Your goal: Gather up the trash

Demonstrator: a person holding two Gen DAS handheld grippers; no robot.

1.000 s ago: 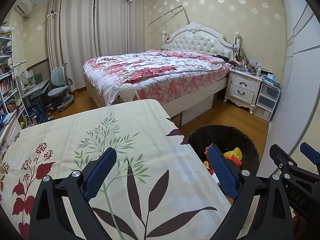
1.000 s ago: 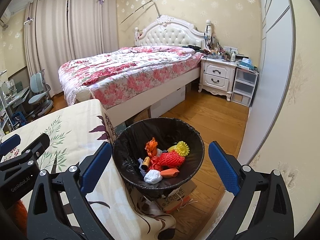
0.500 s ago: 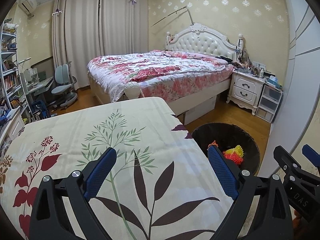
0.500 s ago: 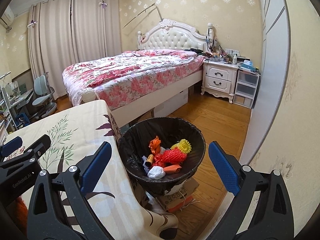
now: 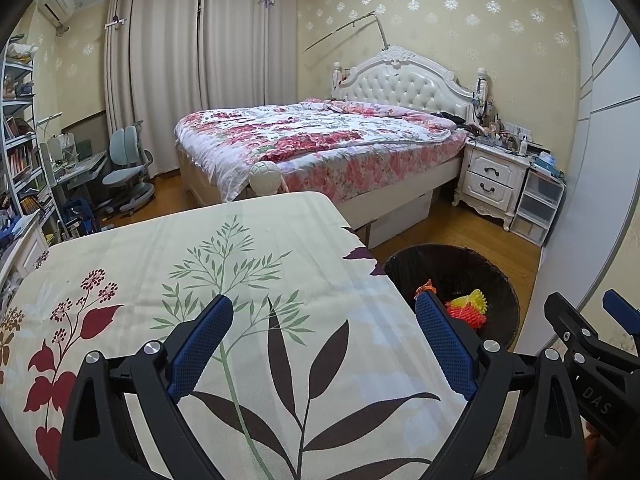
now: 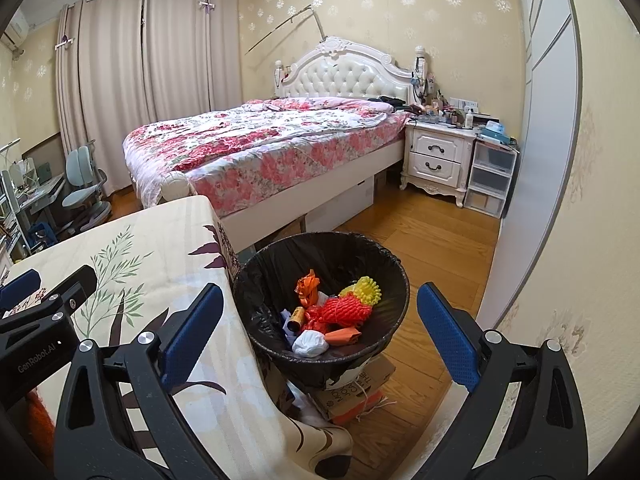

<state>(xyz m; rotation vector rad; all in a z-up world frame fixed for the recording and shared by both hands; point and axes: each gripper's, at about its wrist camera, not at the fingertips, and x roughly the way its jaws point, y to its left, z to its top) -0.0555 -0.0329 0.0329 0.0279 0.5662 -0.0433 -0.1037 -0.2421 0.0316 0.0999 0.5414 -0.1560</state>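
Observation:
A black-lined trash bin (image 6: 348,246) stands on the floor at the table's right edge; it also shows in the left wrist view (image 5: 500,280). Inside lie red netting (image 6: 340,312), a yellow net (image 6: 366,289), an orange wrapper (image 6: 307,282), a white wad (image 6: 310,343) and a small tube (image 6: 295,316). My right gripper (image 6: 320,332) is open and empty, held above and in front of the bin. My left gripper (image 5: 322,344) is open and empty above the table with the leaf-print cloth (image 5: 240,264). The cloth shows no trash.
A bed (image 5: 320,144) stands beyond the table. A nightstand (image 6: 438,160) and plastic drawers (image 6: 490,178) are at the right wall. A cardboard box (image 6: 352,394) sits under the bin. A desk chair (image 5: 124,172) and shelves (image 5: 20,140) are at the left.
Both grippers have drawn back and up a little: the bin looks smaller and farther, and more of the cloth shows. Both stayed open and empty.

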